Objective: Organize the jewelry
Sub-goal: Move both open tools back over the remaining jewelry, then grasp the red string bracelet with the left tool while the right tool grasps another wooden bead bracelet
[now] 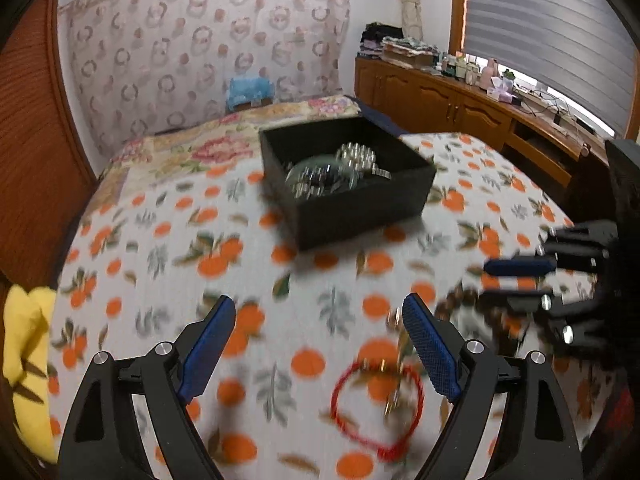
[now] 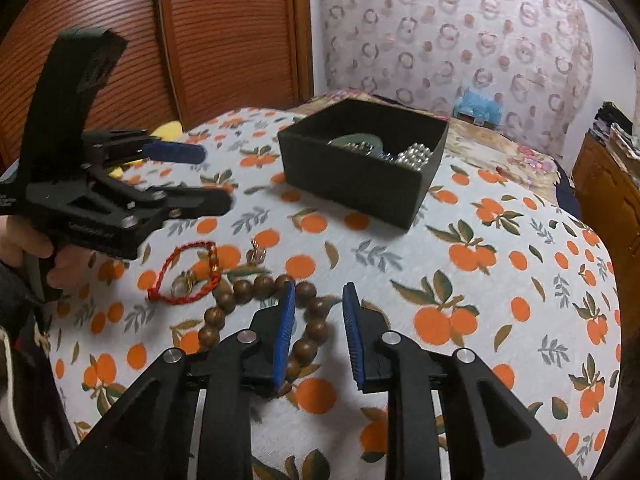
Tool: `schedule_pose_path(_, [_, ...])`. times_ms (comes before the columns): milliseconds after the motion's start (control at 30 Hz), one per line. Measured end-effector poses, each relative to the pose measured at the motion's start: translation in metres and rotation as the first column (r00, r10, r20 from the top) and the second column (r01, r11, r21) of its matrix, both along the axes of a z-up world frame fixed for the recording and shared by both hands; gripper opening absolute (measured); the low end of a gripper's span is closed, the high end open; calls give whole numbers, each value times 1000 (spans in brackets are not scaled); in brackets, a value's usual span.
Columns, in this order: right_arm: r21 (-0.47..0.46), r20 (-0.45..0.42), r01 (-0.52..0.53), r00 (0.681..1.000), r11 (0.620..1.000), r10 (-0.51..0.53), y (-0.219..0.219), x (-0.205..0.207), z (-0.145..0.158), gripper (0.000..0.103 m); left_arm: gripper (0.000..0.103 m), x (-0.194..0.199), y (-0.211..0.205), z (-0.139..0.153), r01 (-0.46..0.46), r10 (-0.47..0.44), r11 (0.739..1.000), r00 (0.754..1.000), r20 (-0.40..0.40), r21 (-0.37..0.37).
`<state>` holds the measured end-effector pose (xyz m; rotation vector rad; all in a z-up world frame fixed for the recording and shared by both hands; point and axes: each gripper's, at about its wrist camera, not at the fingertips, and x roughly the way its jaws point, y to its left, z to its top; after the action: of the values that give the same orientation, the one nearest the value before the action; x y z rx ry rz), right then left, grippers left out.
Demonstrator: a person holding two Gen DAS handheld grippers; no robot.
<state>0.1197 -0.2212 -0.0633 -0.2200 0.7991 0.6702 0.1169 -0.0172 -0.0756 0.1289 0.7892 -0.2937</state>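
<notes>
A black open box [image 1: 348, 184] holding silver bead jewelry stands on the orange-print cloth; it also shows in the right wrist view [image 2: 360, 168]. A red cord bracelet [image 1: 376, 404] with a small gold charm lies just ahead of my open, empty left gripper [image 1: 320, 320], toward its right finger. In the right wrist view the red bracelet [image 2: 184, 276] lies left of a brown wooden bead bracelet [image 2: 256, 312]. My right gripper [image 2: 319, 300] is open and empty, hovering over the bead bracelet's right side. The left gripper [image 2: 200, 176] shows at the left of that view.
The orange-print cloth [image 2: 500, 280] covers a bed. A yellow cloth [image 1: 28, 360] lies at the left edge. A wooden cabinet [image 1: 460, 100] with clutter stands at the right. A blue packet [image 1: 250, 88] sits by the patterned headboard.
</notes>
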Motion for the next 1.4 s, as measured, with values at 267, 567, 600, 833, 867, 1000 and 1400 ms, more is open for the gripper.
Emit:
schedule_pose_path(267, [-38,-43,10,999,999,-12,5,0,-13,27,66,-32,17,-17,-5,3,999,998,-56,-32])
schedule_pose_path(567, [-84,-23,12,1000,996,-14,10,-2,-16,28,27,-32,15,-23,24,-30,998,995,-95,-63])
schedule_pose_path(600, [-79,-26,12,1000,997,-14,9,-2,-16,28,24,-31,14,-24,23,-29,998,994,-101,-56])
schedule_pose_path(833, [-78,-28,12,1000,997,-14,8,-1,-15,28,17,-22,7,-28,25,-29,999,993,-115,-35])
schedule_pose_path(867, [-80,-26,12,1000,997,-14,9,-1,-16,28,16,-21,6,-28,26,-30,999,993,-114,-32])
schedule_pose_path(1000, [-80,-25,12,1000,997,-14,9,-1,-15,28,3,-22,2,-28,42,-43,999,993,-107,-15])
schedule_pose_path(1400, [-80,-25,12,1000,997,-14,9,-1,-15,28,2,-40,7,-3,20,-21,998,1000,-15,-67])
